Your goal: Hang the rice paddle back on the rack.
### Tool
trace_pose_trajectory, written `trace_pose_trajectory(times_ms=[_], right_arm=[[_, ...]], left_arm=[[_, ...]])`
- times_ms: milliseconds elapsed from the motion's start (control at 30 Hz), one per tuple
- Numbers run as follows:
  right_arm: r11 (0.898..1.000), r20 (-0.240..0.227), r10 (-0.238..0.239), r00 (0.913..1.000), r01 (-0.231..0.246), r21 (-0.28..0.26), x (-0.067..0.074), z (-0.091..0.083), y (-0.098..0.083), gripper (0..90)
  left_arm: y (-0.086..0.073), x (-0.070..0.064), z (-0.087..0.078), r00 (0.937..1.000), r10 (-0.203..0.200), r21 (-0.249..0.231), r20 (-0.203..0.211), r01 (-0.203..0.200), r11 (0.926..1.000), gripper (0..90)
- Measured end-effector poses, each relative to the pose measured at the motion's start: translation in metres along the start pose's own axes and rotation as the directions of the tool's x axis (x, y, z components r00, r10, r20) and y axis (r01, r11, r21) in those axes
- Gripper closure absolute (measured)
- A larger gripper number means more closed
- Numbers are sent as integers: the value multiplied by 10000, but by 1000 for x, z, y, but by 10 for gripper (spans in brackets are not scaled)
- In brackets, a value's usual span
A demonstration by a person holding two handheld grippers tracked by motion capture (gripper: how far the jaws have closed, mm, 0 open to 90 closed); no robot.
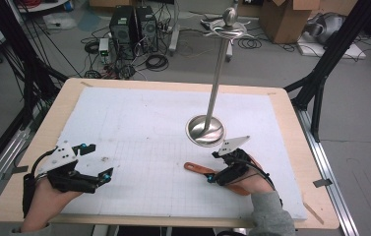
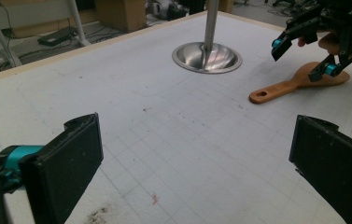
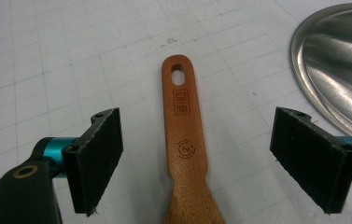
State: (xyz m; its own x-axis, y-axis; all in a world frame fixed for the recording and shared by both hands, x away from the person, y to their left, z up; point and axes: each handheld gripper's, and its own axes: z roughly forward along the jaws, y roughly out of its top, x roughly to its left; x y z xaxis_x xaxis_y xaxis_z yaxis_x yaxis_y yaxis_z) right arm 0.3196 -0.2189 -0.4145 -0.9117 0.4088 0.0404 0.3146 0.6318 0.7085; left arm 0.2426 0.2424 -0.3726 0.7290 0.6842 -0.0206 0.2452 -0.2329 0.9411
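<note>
A wooden spatula point(image 3: 184, 140) lies flat on the white gridded mat point(image 1: 148, 128), its handle with a hanging hole pointing away from the right gripper. My right gripper point(image 3: 197, 163) is open and hovers over the handle, one jaw on each side, apart from the wood. The high view shows that gripper point(image 1: 221, 169) above the spatula point(image 1: 198, 169), just in front of the steel stand's round base point(image 1: 205, 130). My left gripper point(image 1: 95, 162) rests open at the mat's front left with nothing between its jaws. From its own view the spatula point(image 2: 290, 86) and the right gripper point(image 2: 304, 51) sit far right.
The steel stand has a tall pole point(image 1: 218, 69) with hooks point(image 1: 230, 29) at the top, rising mid-table. A wooden tabletop point(image 1: 291, 142) borders the mat. Computers, cables and boxes lie on the floor beyond. A small dark smudge point(image 2: 96, 215) marks the mat near the left gripper.
</note>
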Motion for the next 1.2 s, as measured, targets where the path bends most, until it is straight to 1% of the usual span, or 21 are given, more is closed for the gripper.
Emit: trace_pose_trajectory(times_ms=[133, 233, 367, 533, 567, 667, 767, 1000, 1067, 1133, 1200], right_arm=[[9999, 89, -79, 9999, 78, 138, 0, 1, 0, 164], [9994, 62, -112, 9999, 110, 317, 0, 2, 1, 178], [9972, 30, -286, 9996, 283, 686, -1, 6, 4, 193], [9948, -76, -372, 9993, 378, 944, -1, 11, 6, 218], [9939, -61, -385, 9992, 389, 1033, -1, 11, 6, 229], [9925, -249, -449, 9987, 475, 1124, -1, 14, 7, 270], [9892, -283, -560, 9980, 593, 1342, -1, 16, 8, 300], [9857, -288, -560, 9980, 599, 1574, -1, 20, 7, 334], [9842, -356, -635, 9973, 685, 1631, -1, 20, 7, 350], [9830, -403, -552, 9977, 614, 1730, 0, 20, 7, 379], [9815, -547, -538, 9971, 629, 1808, 0, 21, 7, 401]], left_arm=[[0, 0, 0, 10000, 12, -12, 19, -12, 10000, 32], [0, 0, -2, 10000, 7, -10, 11, -7, 10000, 32], [-2, 1, -3, 10000, -72, -30, -48, 72, 10000, 32], [-3, 2, -6, 9999, -80, 2, -97, 80, 10000, 32], [-3, 2, -6, 9999, -67, 11, -109, 67, 10000, 32], [-4, 2, -8, 9999, -89, 14, -126, 89, 10000, 32], [-4, 2, -10, 9998, -118, -10, -180, 118, 9999, 32], [-5, 4, -11, 9997, -126, 3, -219, 126, 9999, 32], [-6, 3, -11, 9997, -133, 15, -213, 133, 9999, 32], [-6, 3, -10, 9997, -171, 22, -174, 171, 9999, 32], [-6, 3, -10, 9997, -200, 3, -124, 200, 9998, 32]])
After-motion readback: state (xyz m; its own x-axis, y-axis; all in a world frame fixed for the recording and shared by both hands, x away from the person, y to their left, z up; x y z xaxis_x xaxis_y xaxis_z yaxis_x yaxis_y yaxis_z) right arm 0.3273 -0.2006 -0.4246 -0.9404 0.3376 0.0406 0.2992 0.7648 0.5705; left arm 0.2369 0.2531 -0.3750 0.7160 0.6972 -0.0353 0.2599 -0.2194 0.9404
